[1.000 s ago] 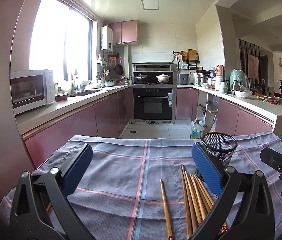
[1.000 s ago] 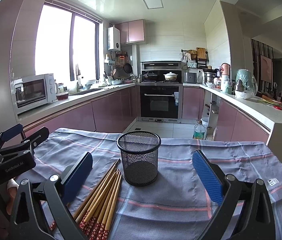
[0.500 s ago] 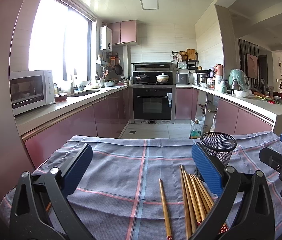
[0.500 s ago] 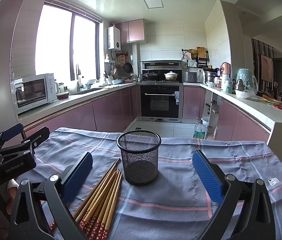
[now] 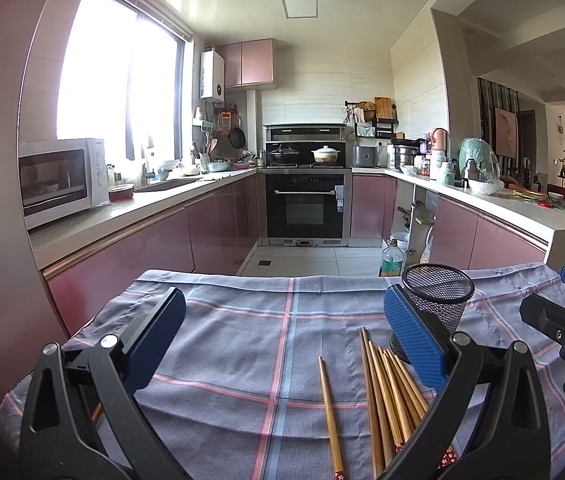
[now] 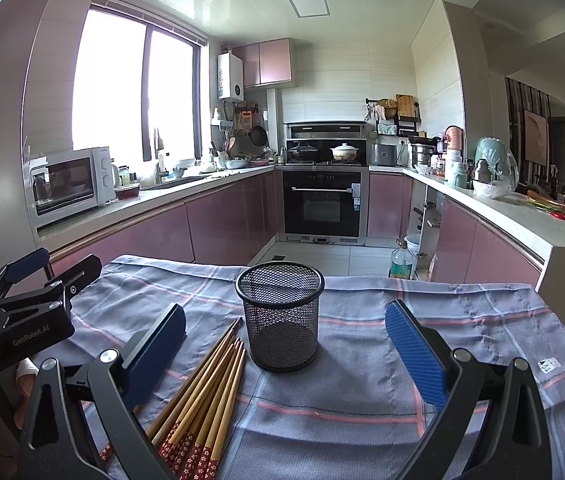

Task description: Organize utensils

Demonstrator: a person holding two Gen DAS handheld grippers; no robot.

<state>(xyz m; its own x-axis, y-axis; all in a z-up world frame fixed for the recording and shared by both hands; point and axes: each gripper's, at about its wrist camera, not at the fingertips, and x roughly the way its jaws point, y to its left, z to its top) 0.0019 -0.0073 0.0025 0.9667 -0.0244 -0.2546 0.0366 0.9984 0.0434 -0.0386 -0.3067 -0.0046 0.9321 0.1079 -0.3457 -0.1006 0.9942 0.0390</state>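
A black mesh cup point(image 6: 281, 316) stands upright on the checked cloth point(image 6: 362, 420); it also shows in the left wrist view point(image 5: 438, 296). A bundle of wooden chopsticks point(image 6: 202, 400) with red patterned ends lies left of the cup, also seen in the left wrist view point(image 5: 390, 396). One chopstick point(image 5: 330, 416) lies apart, left of the bundle. My left gripper point(image 5: 282, 344) is open and empty above the cloth. My right gripper point(image 6: 286, 354) is open and empty, with the cup just beyond its fingertips.
The cloth-covered table ends at a far edge point(image 5: 290, 276) above the kitchen floor. Pink cabinets and counters run along both sides, with a microwave point(image 5: 58, 178) at left and an oven point(image 5: 306, 204) at the back.
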